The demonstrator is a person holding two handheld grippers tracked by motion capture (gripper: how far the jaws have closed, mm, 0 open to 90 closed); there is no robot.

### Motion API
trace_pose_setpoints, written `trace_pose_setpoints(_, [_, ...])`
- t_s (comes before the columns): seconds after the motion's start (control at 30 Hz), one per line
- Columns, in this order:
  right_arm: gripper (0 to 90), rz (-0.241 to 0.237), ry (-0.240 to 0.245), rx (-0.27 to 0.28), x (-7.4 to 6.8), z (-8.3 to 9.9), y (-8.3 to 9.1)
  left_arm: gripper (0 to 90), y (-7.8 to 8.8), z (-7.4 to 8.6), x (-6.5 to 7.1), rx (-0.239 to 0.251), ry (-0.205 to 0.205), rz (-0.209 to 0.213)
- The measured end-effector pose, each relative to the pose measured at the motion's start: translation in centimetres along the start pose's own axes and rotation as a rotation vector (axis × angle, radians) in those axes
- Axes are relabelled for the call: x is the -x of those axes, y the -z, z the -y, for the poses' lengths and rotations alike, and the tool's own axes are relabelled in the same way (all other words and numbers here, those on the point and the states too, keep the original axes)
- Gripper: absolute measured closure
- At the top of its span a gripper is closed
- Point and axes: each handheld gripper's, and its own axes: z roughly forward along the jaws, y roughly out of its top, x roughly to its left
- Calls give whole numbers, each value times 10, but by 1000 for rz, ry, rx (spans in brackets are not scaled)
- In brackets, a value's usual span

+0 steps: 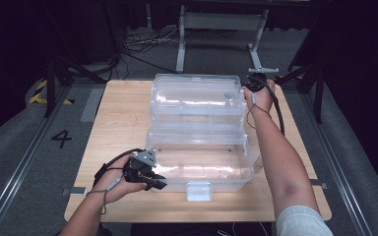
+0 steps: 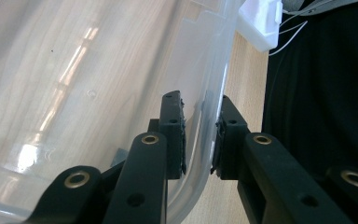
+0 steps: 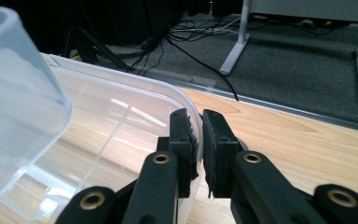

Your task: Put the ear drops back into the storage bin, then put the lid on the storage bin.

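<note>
A big clear plastic storage box [image 1: 202,169] stands on the wooden table [image 1: 123,118], and its clear lid [image 1: 197,96] is swung up at the back. My left gripper [image 1: 158,183] sits at the box's front left corner. In the left gripper view its jaws [image 2: 199,135] straddle the clear wall [image 2: 121,70], one pad inside and one outside, pressing on it. My right gripper [image 1: 256,81] is at the lid's far right corner. In the right gripper view its jaws [image 3: 199,135] are shut on the thin lid rim [image 3: 121,88].
A white latch [image 1: 199,191] hangs at the box's front middle, near the table's front edge. Behind the table lie cables [image 1: 142,44] and white stand legs [image 1: 181,49] on grey floor. Bare table runs left of the box.
</note>
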Motion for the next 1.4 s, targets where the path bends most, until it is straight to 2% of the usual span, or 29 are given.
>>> trace_pose_setpoints(0.1, [811, -3, 9, -3, 0, 0, 0, 771, 0, 0, 0, 2, 6, 0])
trace_pose_setpoints(0.23, [729, 18, 19, 14, 3, 0, 4, 747, 0, -3, 0, -11, 25, -4])
trace_pose_setpoints(0.33, [693, 19, 4, 35, 6, -1, 10, 724, 2, -6, 1, -1, 25, 5])
trace_pose_setpoints(0.47, [632, 15, 6, 83, 9, -4, 28, 683, 12, -11, 2, 59, 21, 25])
trace_pose_setpoints(0.53, [622, 6, 0, 104, 10, -6, 38, 641, 22, -13, 2, 103, 36, 22])
trace_pose_setpoints(0.63, [610, -11, 1, 126, 11, -8, 54, 562, 34, -13, 0, 156, 63, -20])
trace_pose_setpoints(0.67, [610, -11, 1, 126, 11, -8, 54, 544, 34, -13, 0, 156, 63, -20])
trace_pose_setpoints(0.73, [595, -23, 9, 142, 10, -9, 67, 535, 40, -10, -4, 191, 88, -26])
trace_pose_setpoints(0.9, [575, -41, 37, 179, 8, -10, 99, 522, 49, -5, -9, 218, 119, -74])
trace_pose_setpoints(0.97, [566, -47, 56, 188, 6, -9, 112, 513, 50, -4, -10, 226, 130, -112])
trace_pose_setpoints(1.03, [561, -54, 63, 201, 5, -8, 123, 501, 51, -3, -11, 235, 140, -131])
trace_pose_setpoints(1.07, [561, -54, 63, 201, 5, -8, 123, 497, 51, -3, -11, 235, 140, -131])
trace_pose_setpoints(1.2, [548, -73, 95, 209, 1, -5, 147, 493, 56, 1, -11, 240, 146, -176])
trace_pose_setpoints(1.27, [544, -84, 108, 212, 0, -2, 160, 485, 61, 4, -10, 246, 152, -212])
trace_pose_setpoints(1.33, [544, -93, 115, 205, -1, 0, 169, 482, 64, 6, -9, 247, 157, -218])
trace_pose_setpoints(1.4, [544, -96, 127, 197, -2, 2, 175, 481, 69, 12, -9, 252, 173, -243])
